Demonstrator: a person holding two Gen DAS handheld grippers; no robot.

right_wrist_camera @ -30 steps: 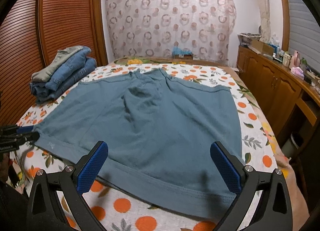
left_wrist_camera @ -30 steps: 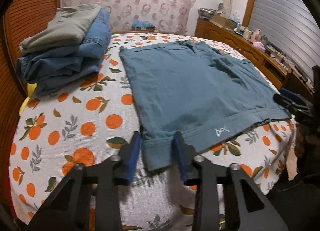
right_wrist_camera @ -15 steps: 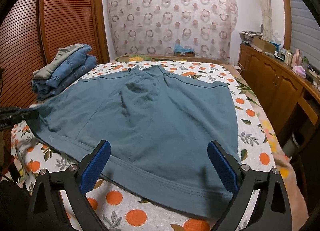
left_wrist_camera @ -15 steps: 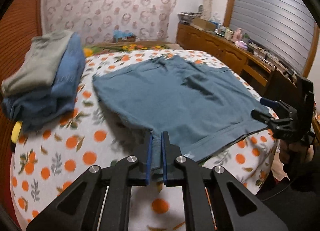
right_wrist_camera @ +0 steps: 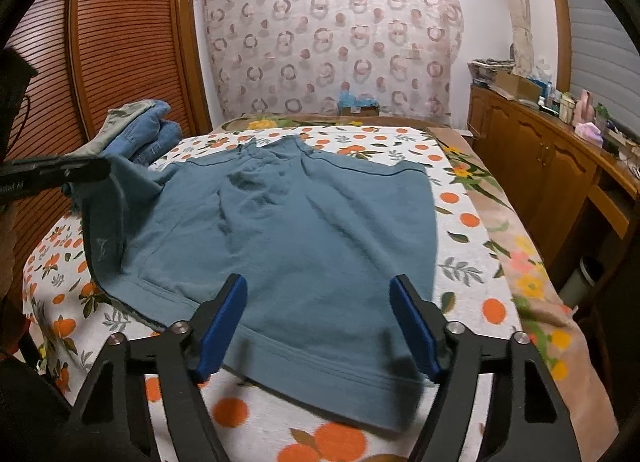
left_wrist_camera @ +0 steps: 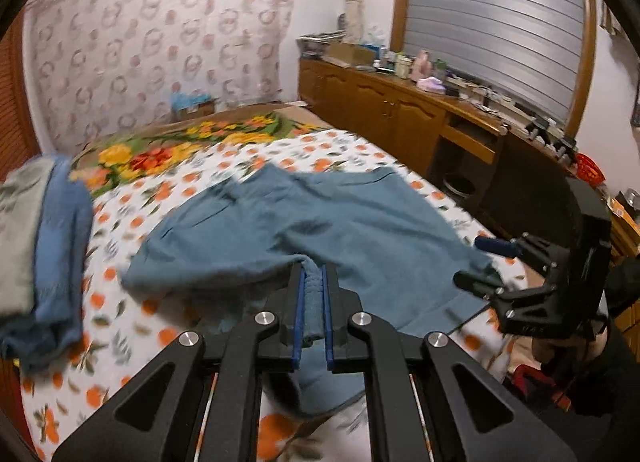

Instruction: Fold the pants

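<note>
Cardboard box (left_wrist_camera: 347, 50) on sideboard (left_wrist_camera: 404, 101), contents too blurred to tell. Bed (right_wrist_camera: 460, 221) under orange-print sheet, ring-pattern curtain (right_wrist_camera: 328, 41) behind, slatted wardrobe (right_wrist_camera: 120, 41) at side. Folded stack (right_wrist_camera: 140, 127) at bed's far corner. Pants (right_wrist_camera: 304, 229) spread flat mid-bed. Your left gripper (left_wrist_camera: 312, 302) clenched on hem corner, that corner lifted off sheet. Your right gripper (right_wrist_camera: 320, 322) over near hem, jaws closing, cloth below and between pads, pads not pressing it yet.
</note>
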